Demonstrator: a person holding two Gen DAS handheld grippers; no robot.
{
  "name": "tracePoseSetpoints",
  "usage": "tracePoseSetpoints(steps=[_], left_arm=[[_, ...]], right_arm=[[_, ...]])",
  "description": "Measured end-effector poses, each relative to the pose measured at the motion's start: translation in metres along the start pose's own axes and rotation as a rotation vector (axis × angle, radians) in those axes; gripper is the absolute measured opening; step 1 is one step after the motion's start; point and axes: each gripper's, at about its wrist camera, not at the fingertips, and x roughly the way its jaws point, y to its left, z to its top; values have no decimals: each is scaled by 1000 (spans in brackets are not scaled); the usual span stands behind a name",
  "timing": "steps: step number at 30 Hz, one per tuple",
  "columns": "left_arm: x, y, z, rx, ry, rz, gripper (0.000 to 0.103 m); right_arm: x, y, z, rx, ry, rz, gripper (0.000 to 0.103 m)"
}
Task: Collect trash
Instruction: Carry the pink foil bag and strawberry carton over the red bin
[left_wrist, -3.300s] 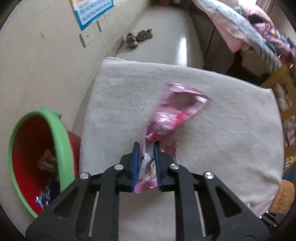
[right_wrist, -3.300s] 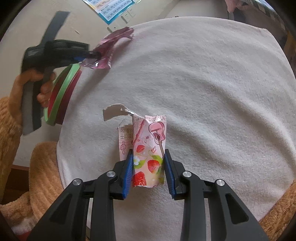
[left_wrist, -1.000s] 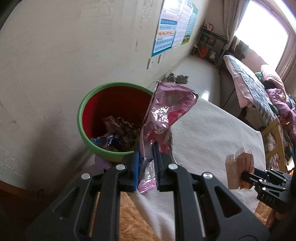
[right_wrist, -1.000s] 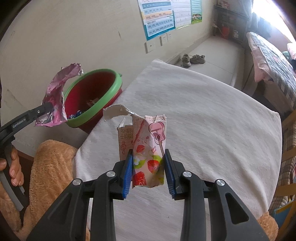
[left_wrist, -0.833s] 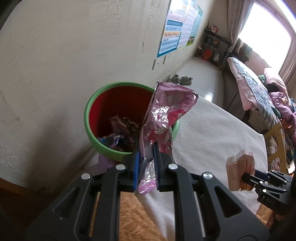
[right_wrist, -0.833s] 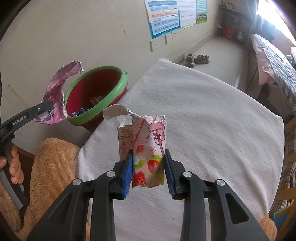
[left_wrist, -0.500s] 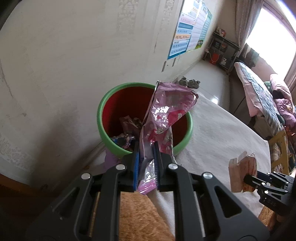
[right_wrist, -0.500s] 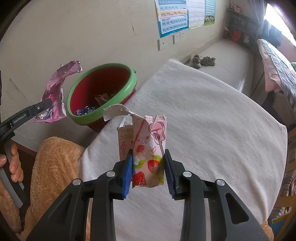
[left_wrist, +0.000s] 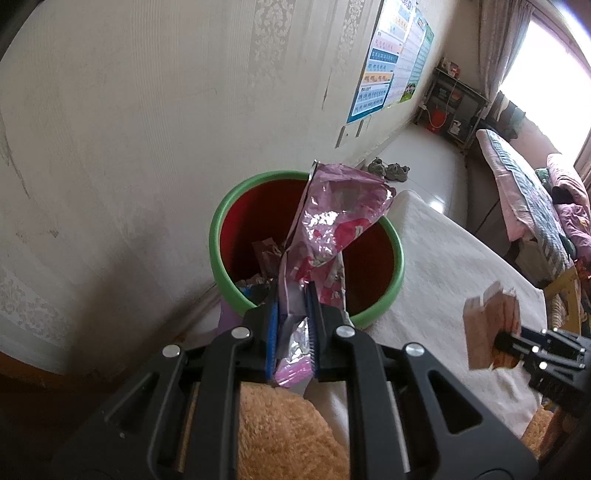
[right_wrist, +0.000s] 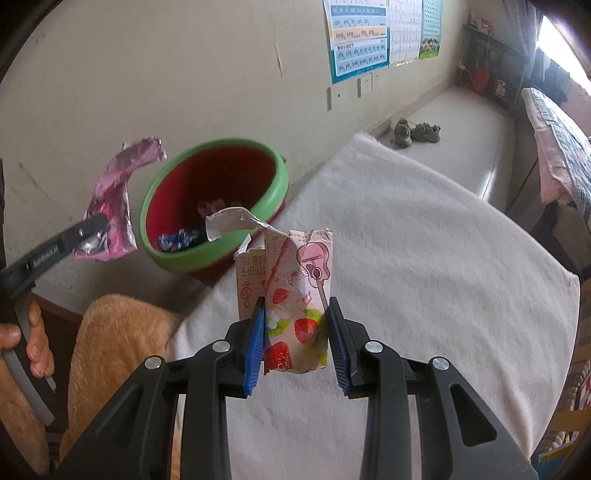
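Note:
My left gripper (left_wrist: 291, 314) is shut on a crumpled pink foil wrapper (left_wrist: 332, 229) and holds it in the air at the near rim of a red bin with a green rim (left_wrist: 218, 236), which has several wrappers inside. My right gripper (right_wrist: 297, 332) is shut on a torn strawberry-print carton (right_wrist: 295, 291) above the white-covered table (right_wrist: 424, 258). The right wrist view shows the bin (right_wrist: 207, 254) ahead left, with the pink wrapper (right_wrist: 110, 206) and left gripper (right_wrist: 92, 229) to its left. The left wrist view shows the carton (left_wrist: 491, 328) at right.
The bin stands on the floor between the wall (left_wrist: 147, 129) and the table's left edge. An orange plush cushion (right_wrist: 114, 339) lies below the grippers. A pair of shoes (right_wrist: 415, 131) lies on the floor beyond the table. A bed (left_wrist: 528, 195) is at far right.
Both grippers have moved toward the bin with their trash still gripped. The bin now sits closer and more central in both views.

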Motion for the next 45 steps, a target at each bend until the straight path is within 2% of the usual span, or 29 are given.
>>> tracePoseSetpoints(steps=[18, 45], left_arm=[[38, -2, 24, 61, 27, 23, 13], [64, -7, 31, 108, 67, 83, 13]], right_arm=[[28, 31, 65, -10, -40, 52, 32], [34, 29, 75, 0, -52, 45, 32]])
